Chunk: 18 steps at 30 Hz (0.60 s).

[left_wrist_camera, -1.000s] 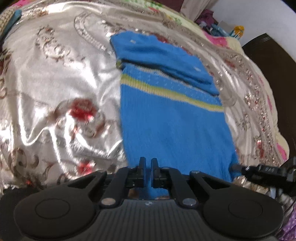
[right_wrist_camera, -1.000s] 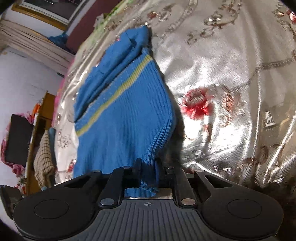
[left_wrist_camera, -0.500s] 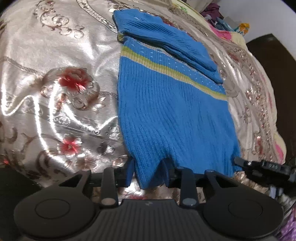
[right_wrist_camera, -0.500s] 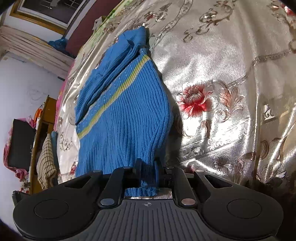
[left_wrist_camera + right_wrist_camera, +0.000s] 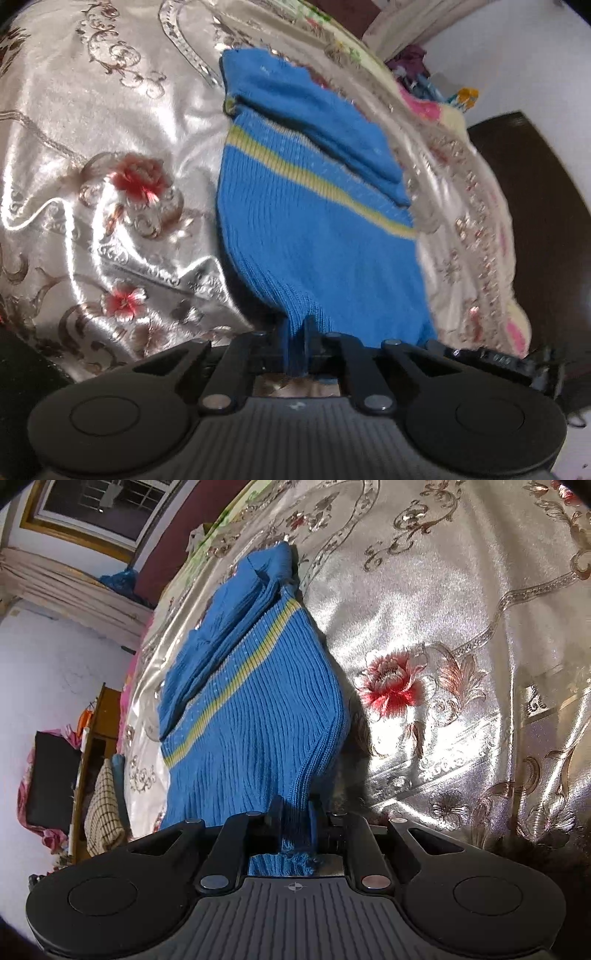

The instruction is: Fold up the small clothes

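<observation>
Both grippers pinch the near hem of the blue sweater (image 5: 317,236), one at each corner, so it can be carried over evenly. The left gripper (image 5: 297,345) has just closed its jaws on the knit at the bottom centre of its frame; the right gripper (image 5: 295,825) grips likewise, above the bed (image 5: 461,627).

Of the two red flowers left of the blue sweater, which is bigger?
The upper flower, level with the sweater and its yellow stripe; the lower flower is smaller.

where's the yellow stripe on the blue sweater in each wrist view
Left wrist: the yellow stripe slants from upper left down to the right across the blue sweater, above centre.
Right wrist: the stripe runs diagonally from upper right to lower left, left of centre.
Shared landmark: the red flower on the silver bedspread beside the sweater.
</observation>
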Available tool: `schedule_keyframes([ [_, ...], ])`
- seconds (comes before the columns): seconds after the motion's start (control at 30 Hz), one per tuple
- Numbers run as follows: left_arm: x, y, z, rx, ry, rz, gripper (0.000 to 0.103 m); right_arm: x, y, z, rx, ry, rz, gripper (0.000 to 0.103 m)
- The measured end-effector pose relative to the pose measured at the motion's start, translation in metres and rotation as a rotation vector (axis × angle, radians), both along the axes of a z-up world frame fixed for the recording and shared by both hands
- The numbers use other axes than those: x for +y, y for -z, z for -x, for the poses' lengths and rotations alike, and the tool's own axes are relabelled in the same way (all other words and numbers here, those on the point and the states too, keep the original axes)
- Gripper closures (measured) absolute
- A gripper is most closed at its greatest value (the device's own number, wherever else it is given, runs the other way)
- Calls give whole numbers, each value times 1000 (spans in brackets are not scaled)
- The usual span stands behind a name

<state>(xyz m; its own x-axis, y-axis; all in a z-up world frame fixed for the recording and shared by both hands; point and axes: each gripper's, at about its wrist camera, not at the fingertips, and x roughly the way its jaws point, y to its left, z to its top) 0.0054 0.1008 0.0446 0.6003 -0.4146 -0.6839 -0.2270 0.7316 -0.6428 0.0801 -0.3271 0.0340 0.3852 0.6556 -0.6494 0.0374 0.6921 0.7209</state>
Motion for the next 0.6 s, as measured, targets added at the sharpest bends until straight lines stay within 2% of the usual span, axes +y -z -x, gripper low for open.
schedule_keyframes([
  [0.1, 8, -3, -3, -16, -24, 70, 91, -2, -5, -2, -6, 25, -63, 89],
  [0.3, 30, -27, -25, -120, -69, 174, 91, 2, -32, -24, -93, 81, -207, 90],
  [0.5, 59, -52, -64, -213, -109, 189, 97, 9, -57, -74, -181, 118, -269, 94],
  [0.6, 71, -59, -93, -247, -120, 152, 97, 14, -63, -108, -215, 133, -249, 95],
])
